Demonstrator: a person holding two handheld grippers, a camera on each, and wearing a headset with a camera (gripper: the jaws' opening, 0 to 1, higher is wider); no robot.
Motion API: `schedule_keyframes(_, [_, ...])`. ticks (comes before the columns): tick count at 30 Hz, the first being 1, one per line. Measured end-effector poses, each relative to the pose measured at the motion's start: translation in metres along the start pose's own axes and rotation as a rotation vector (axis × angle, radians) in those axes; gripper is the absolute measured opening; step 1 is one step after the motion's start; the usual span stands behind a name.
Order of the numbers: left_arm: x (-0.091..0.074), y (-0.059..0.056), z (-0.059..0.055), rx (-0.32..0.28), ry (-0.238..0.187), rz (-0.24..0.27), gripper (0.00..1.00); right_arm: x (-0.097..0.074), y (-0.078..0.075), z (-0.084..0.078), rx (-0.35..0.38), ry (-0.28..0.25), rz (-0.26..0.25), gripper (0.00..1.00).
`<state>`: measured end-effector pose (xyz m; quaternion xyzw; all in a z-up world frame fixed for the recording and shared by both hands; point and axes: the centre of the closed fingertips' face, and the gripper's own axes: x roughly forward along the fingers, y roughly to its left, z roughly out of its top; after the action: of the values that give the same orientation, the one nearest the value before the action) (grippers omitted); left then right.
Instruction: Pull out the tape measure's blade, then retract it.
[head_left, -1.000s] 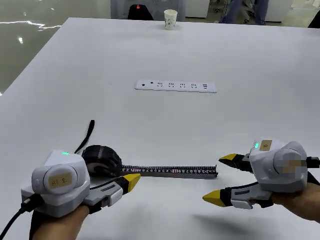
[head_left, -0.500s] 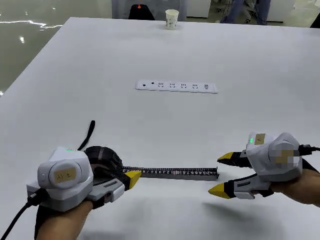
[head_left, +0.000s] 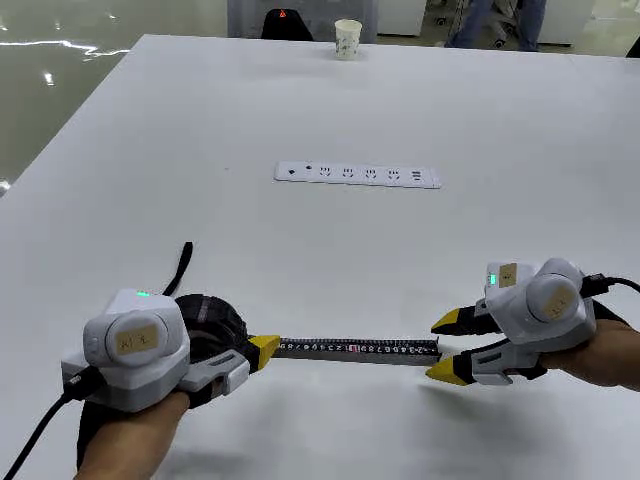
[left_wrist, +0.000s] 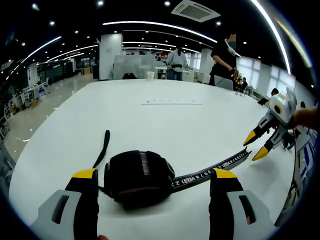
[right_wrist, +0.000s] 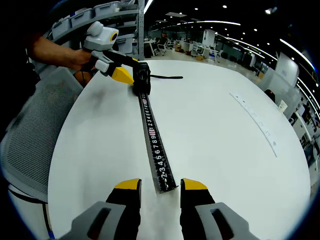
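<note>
White tabletop (head_left: 300, 110) spreads beneath us. At the lower left of the head view, the tape measure (head_left: 212, 318) sits between the wide-spread jaws of our left gripper (left_wrist: 154, 174), ungripped. Its blade (head_left: 355, 348) runs rightward to our right gripper (head_left: 444, 347), whose parted jaws flank the blade's tip without pinching it.

White table (head_left: 500, 130): tape measure (head_left: 320, 348), power strip (head_left: 357, 174), cup (head_left: 347, 39).

The right gripper (head_left: 442, 347) is moving left onto the end of the blade (head_left: 355, 349), lower right of the frame. Its fingers (head_left: 447, 321) are narrowing.
</note>
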<state>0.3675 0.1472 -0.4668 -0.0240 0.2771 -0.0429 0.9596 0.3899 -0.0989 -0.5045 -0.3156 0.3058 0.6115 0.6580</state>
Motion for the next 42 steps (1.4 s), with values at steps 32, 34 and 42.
schedule_keyframes(32, [0.015,0.013,-0.006,-0.035,0.045,0.032,0.72,0.011,-0.005,-0.012,-0.094,0.084,0.081,0.12])
schedule_keyframes(34, [0.016,0.014,-0.007,-0.038,0.047,0.035,0.71,0.011,-0.005,-0.012,-0.092,0.083,0.083,0.12])
schedule_keyframes(42, [0.017,0.017,-0.009,-0.046,0.056,0.043,0.67,0.011,-0.005,-0.012,-0.086,0.082,0.098,0.12])
